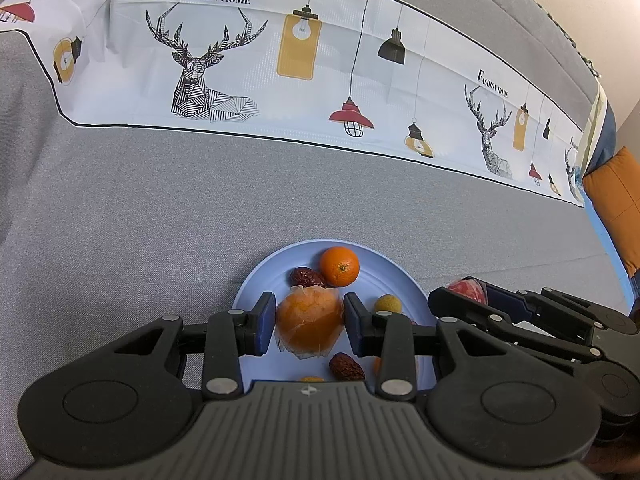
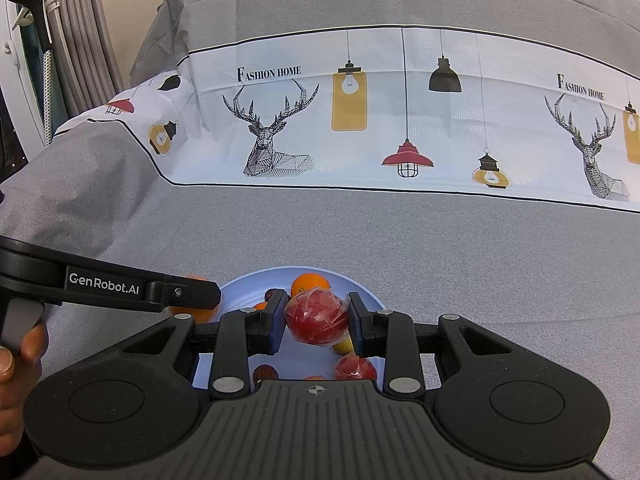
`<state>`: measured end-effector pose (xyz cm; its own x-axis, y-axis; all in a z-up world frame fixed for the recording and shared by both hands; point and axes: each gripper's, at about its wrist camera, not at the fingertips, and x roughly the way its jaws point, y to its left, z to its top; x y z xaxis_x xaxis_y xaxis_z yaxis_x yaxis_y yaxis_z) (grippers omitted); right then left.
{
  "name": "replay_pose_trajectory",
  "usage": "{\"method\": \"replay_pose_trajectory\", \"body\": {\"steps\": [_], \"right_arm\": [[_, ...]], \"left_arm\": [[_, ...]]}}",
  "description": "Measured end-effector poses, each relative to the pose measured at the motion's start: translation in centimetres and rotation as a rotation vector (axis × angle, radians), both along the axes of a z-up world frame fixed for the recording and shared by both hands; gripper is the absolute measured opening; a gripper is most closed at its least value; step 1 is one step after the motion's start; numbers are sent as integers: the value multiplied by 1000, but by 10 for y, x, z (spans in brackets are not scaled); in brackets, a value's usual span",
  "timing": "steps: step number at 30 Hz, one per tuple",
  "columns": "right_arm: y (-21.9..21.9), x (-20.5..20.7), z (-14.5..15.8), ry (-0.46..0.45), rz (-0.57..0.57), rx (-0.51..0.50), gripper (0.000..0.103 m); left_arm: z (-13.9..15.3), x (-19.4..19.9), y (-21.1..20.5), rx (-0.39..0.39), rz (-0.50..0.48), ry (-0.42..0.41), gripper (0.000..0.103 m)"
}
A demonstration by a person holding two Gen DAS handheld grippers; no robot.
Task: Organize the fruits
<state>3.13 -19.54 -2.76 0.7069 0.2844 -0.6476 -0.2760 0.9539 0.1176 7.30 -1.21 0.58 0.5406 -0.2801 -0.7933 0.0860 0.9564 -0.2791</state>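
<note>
Left claw [image 1: 310, 322] clamps a wrapped orange [image 1: 310, 325] above the blue plate [image 1: 404, 280]. Right claw [image 2: 316, 320] clamps a wrapped red apple [image 2: 316, 317].

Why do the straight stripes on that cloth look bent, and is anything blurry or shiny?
Left wrist view: the fisheye lens bows the tablecloth border; the wrapped orange shows soft glare on its film. Right wrist view: same curving; the wrapped red fruit glints, everything sharp, lighting even, shadows faint.

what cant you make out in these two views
- Left wrist view: an orange fruit on the plate, cut off by the tool body.
- Left wrist view: the red fruit, mostly behind the right tool.
- Right wrist view: the yellow fruit, mostly hidden behind the wrapped red fruit.
</note>
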Motion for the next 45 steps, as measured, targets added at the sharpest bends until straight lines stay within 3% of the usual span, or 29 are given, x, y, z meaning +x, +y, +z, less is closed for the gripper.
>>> {"method": "replay_pose_trajectory", "body": {"steps": [6,7,9,14,19,23,28,32,35,40,45], "right_arm": [[2,1,1,-3,-14,-19,36],[2,1,1,1,-25,-25,48],[0,2,1,3,-41,-15,57],[-2,2,2,4,-37,4,58],[-8,-3,9,-24,-66,14,77],[-20,-16,20,-57,-103,21,88],[-42,-38,40,-81,-193,45,102],[-53,-63,41,-48,-253,63,102],[-56,-77,35,-32,-241,43,102],[-53,-70,21,-34,-210,-60,102],[-51,-64,12,-2,-190,-78,102]], "left_arm": [[0,0,0,-6,-2,6,44],[0,0,1,-7,5,4,50],[2,-1,4,-16,17,-5,51],[9,-8,10,0,29,-36,53],[36,-34,1,113,9,-218,82],[52,-65,-12,154,13,-316,87],[60,-89,-25,130,34,-281,97],[41,-104,-26,58,42,-199,102],[14,-100,-32,95,2,-88,102],[-1,-84,-26,152,67,-64,102],[-8,-77,-14,114,116,-10,102]]}}
